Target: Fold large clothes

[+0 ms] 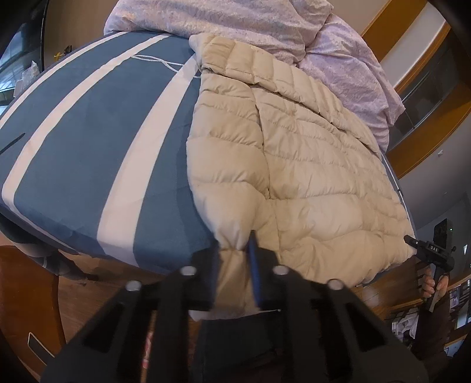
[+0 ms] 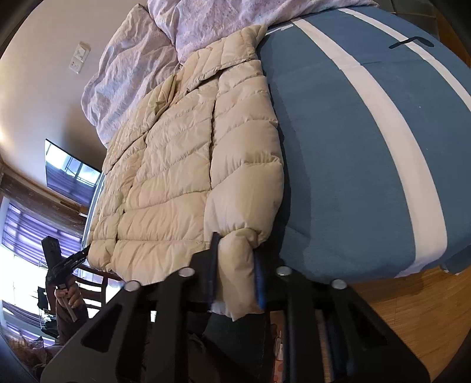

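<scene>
**A:** What takes up the most room?

**B:** The bed (image 1: 73, 147), under a blue cover with white stripes. A crumpled lilac duvet (image 1: 235, 17) is heaped at its far end.

**A:** And the garment?

**B:** A beige puffer jacket (image 1: 309, 162) lies spread flat along one side of the bed. Its collar touches the duvet and its hem reaches the near edge.

**A:** What about the left gripper (image 1: 235, 244)?

**B:** Its fingers (image 1: 212, 259) pinch a sleeve cuff (image 1: 232, 265) at the near edge of the bed.

**A:** And the right gripper (image 2: 235, 247)?

**B:** In its own view, its fingers (image 2: 213, 244) also pinch a cuff of the jacket, which hangs down between them over the wooden floor (image 2: 412, 309).
</scene>
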A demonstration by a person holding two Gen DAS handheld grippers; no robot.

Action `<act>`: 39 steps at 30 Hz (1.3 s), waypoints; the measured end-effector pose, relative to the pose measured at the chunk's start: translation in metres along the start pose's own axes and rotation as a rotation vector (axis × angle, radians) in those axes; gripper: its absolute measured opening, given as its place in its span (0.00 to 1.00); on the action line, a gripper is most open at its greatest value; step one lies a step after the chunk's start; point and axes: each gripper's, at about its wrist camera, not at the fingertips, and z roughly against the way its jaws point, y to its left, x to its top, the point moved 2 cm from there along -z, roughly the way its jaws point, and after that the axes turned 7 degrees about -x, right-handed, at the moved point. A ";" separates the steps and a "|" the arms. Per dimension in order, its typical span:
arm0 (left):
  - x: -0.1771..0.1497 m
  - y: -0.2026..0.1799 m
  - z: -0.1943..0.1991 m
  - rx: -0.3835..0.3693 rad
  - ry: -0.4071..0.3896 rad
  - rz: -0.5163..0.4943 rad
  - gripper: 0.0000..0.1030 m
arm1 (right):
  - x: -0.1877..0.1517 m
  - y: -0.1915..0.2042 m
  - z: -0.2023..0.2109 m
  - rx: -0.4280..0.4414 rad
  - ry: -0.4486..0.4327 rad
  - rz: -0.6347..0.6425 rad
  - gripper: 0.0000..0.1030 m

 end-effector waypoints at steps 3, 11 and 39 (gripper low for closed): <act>0.003 -0.004 0.006 0.011 -0.016 -0.015 0.06 | 0.006 0.005 0.007 -0.009 -0.029 0.012 0.11; 0.026 -0.019 0.037 0.059 -0.118 -0.081 0.04 | 0.035 0.025 0.037 -0.046 -0.158 0.051 0.09; 0.281 -0.032 -0.048 0.260 -0.288 -0.094 0.04 | 0.266 0.085 -0.064 -0.371 -0.408 0.165 0.09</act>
